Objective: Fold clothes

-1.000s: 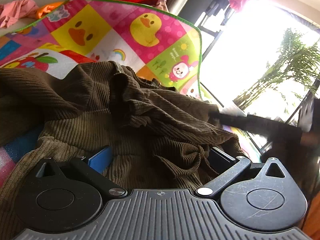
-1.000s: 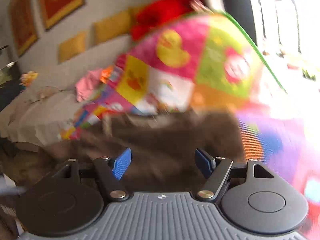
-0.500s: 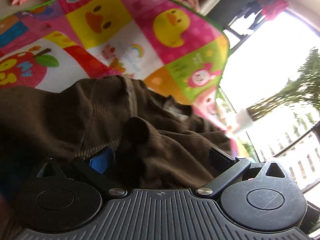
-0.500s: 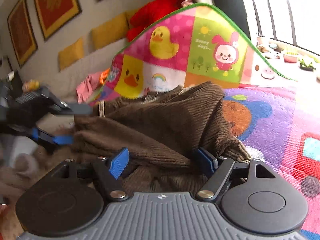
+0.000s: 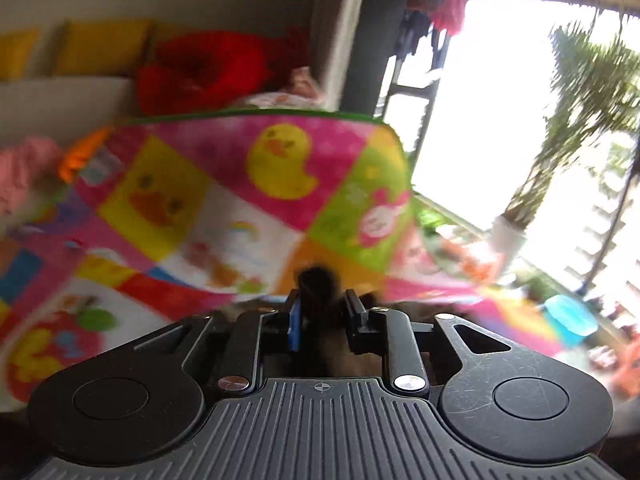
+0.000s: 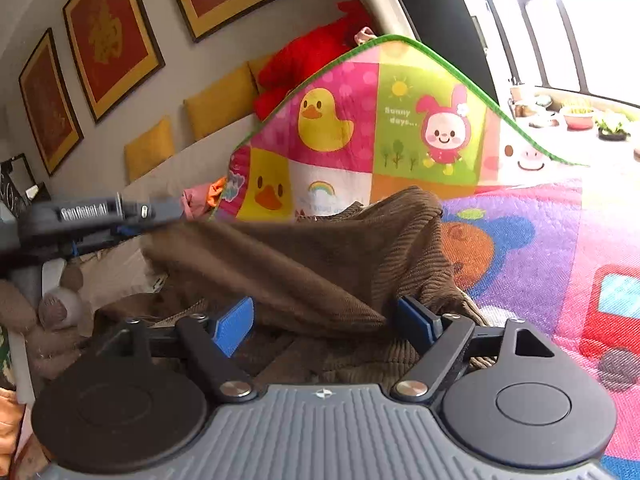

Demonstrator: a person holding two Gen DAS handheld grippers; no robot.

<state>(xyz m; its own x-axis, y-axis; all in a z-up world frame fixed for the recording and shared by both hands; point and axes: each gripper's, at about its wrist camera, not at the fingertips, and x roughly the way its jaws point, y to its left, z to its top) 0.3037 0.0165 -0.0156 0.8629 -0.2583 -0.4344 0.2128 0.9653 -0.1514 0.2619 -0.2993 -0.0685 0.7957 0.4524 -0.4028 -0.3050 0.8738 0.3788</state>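
A brown corduroy garment [image 6: 320, 264] lies bunched on a colourful play mat [image 6: 540, 240]. My left gripper [image 5: 320, 312] has its jaws closing, nearly together, pinching a dark fold of the garment [image 5: 318, 280]. In the right wrist view that left gripper [image 6: 160, 218] holds one edge of the garment up at the left, so the cloth stretches in a sloping sheet. My right gripper [image 6: 324, 320] is low at the near side with its jaws opening. The cloth drapes between its blue pads [image 6: 234, 324], which do not press on it.
The far part of the mat [image 5: 240, 200] curls up against a sofa with yellow cushions [image 6: 220, 100] and a red plush [image 6: 312, 56]. Pink clothes [image 5: 24, 172] lie far left. A stuffed toy [image 6: 52, 312] sits at the left. Bright windows with potted plants [image 6: 576, 116] are right.
My left gripper has gone from wide open over the garment to pinched on a fold, and has risen with it. The right gripper's jaws have widened a little.
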